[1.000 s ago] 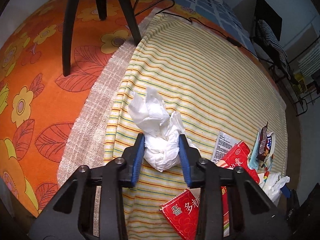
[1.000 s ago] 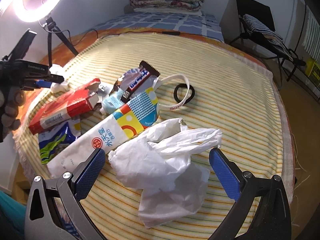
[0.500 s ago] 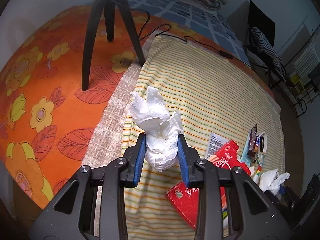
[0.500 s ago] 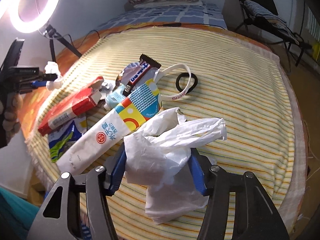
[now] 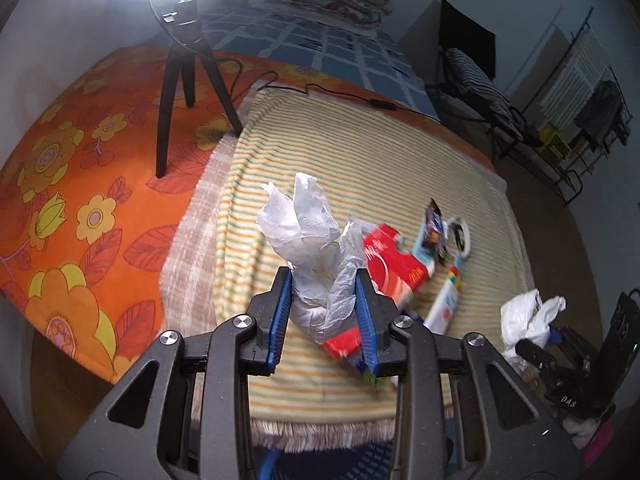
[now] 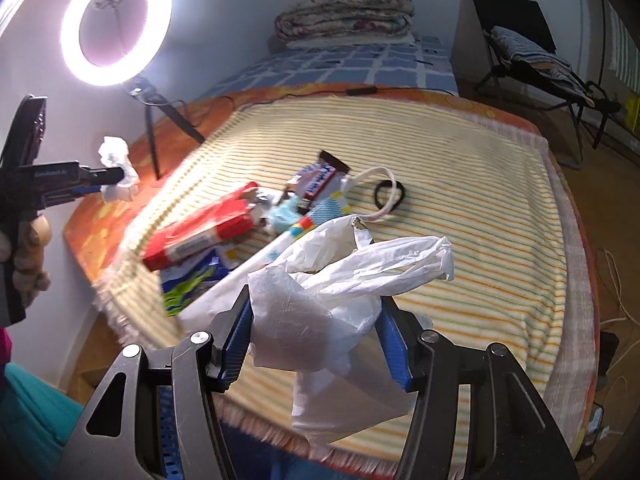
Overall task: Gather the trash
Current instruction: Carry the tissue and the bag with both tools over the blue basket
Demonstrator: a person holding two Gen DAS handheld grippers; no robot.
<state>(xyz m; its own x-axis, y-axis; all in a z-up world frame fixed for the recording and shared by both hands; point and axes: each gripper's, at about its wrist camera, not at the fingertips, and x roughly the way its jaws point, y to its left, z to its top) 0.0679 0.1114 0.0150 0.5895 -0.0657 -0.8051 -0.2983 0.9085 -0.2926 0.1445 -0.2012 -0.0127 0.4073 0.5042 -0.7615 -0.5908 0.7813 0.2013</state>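
The crumpled white tissue (image 5: 316, 256) sits pinched between the blue pads of the left gripper (image 5: 322, 312), clear of the striped blanket (image 5: 360, 152), its loose top fanning above the jaws, which stand narrow and pressed into the wad. The white plastic bag (image 6: 320, 304) is clamped in the right gripper (image 6: 316, 340), whose jaws have just been closing and now press on the bag's bunched middle at about half width, with a handle sticking out to the right and a flap hanging below. On the blanket beyond lie the rest of the litter: a red carton (image 6: 204, 232), a chocolate bar wrapper (image 6: 320, 178), a long white sachet with coloured print (image 5: 444, 300), a blue and green packet (image 6: 192, 284), a white strap (image 6: 380, 192) and a black hair band (image 6: 390, 196) just beside it. A ring light (image 6: 116, 24) on a tripod (image 5: 188, 76) stands on the orange floral sheet (image 5: 80, 168) at the blanket's edge. The step in hand appears to be lifting both pieces away towards wherever the trash goes; no bin shows in either view. To do it well, both grips should hold steady, since tissue and thin plastic slip easily, and the bag's hanging flap should be kept clear of the sachet and packet so nothing drags along. If the bag is meant to receive the trash, its mouth would need opening first.
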